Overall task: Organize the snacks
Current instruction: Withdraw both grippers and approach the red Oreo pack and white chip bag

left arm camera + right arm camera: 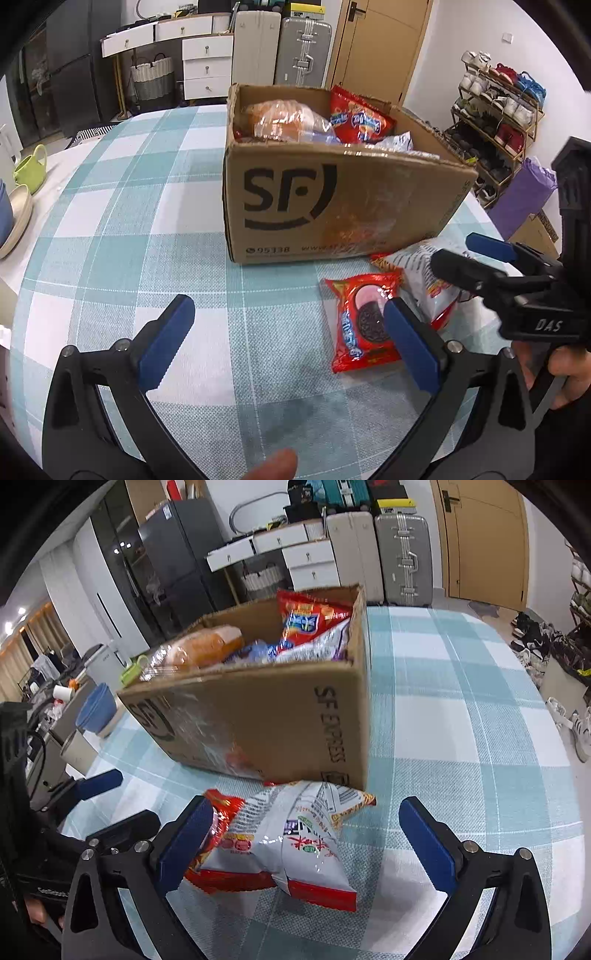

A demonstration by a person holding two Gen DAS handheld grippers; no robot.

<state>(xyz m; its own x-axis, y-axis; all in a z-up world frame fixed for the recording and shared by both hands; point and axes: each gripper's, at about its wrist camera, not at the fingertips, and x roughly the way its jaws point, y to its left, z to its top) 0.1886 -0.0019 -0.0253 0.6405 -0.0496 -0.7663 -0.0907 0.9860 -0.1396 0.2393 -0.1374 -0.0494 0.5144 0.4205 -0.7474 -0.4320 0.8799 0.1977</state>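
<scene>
An open SF cardboard box (332, 206) stands on the checked table and holds bread and red snack bags; it also shows in the right wrist view (280, 716). In front of it lie a red Oreo packet (364, 325) and a white-and-red snack bag (291, 842), partly seen in the left wrist view (424, 273). My left gripper (291, 343) is open and empty, its right finger at the Oreo packet's right edge. My right gripper (306, 842) is open with the white bag between its fingers; it shows in the left wrist view (469, 258).
A green mug (31, 168) and stacked bowls (14, 218) sit at the table's left edge. Blue bowls (96, 709) are left of the box. Suitcases (280, 48), drawers and a shoe rack (495, 110) stand beyond the table.
</scene>
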